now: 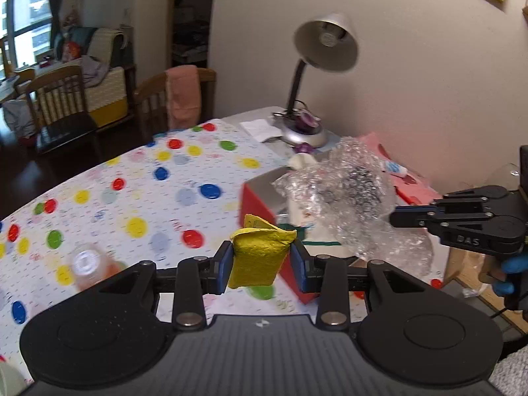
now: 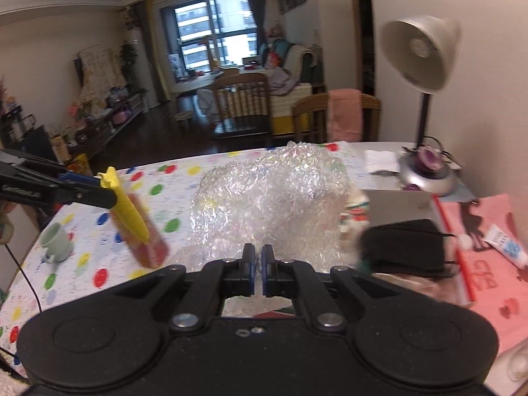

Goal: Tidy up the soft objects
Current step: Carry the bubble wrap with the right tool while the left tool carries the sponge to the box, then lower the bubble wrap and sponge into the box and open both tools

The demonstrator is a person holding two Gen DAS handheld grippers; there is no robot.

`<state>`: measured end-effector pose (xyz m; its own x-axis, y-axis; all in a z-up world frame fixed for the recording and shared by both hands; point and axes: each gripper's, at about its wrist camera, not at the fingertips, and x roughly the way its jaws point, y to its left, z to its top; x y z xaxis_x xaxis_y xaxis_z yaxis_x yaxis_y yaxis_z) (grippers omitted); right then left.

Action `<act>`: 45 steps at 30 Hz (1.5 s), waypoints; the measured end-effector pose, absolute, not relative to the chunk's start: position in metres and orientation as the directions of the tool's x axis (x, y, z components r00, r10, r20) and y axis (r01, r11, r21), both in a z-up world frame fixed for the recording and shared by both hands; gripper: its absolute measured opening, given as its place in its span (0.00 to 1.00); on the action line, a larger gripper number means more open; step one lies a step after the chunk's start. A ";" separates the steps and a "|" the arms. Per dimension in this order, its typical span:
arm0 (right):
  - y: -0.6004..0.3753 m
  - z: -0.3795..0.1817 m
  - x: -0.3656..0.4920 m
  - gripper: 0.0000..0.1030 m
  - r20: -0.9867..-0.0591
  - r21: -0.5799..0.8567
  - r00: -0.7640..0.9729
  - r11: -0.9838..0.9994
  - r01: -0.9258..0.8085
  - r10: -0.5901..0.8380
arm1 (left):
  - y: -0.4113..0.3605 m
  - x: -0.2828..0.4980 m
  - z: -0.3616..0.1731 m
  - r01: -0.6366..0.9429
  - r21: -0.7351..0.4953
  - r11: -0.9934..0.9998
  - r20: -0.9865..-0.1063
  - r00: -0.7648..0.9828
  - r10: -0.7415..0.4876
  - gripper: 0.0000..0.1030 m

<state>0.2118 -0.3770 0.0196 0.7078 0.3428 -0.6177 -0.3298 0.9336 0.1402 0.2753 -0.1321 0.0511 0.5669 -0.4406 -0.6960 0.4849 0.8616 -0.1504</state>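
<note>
Half the red box (image 1: 264, 231) hides behind bubble wrap (image 1: 349, 198).

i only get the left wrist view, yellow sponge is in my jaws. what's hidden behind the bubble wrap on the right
Observer: A black face mask, lying beside the bubble wrap.
Operator: is the right one holding that wrap
Observer: Yes, the right gripper is shut on its near edge.
Operator: anything on the table left of my sponge
Observer: A pale green cup stands on the dotted tablecloth, left of the sponge.
</note>
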 end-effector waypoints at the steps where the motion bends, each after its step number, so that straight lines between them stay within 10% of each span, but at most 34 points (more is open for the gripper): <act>1: -0.385 0.019 0.215 0.03 -0.621 0.141 0.708 0.937 -0.320 0.335 | -0.143 0.277 0.051 0.496 -0.157 0.854 -0.699 0.555 -0.451 0.35; 45: -0.500 -0.045 0.319 0.05 -0.817 0.135 0.517 0.956 -0.261 0.256 | -0.329 0.407 -0.065 0.438 -0.186 0.879 -0.904 0.274 -0.328 0.35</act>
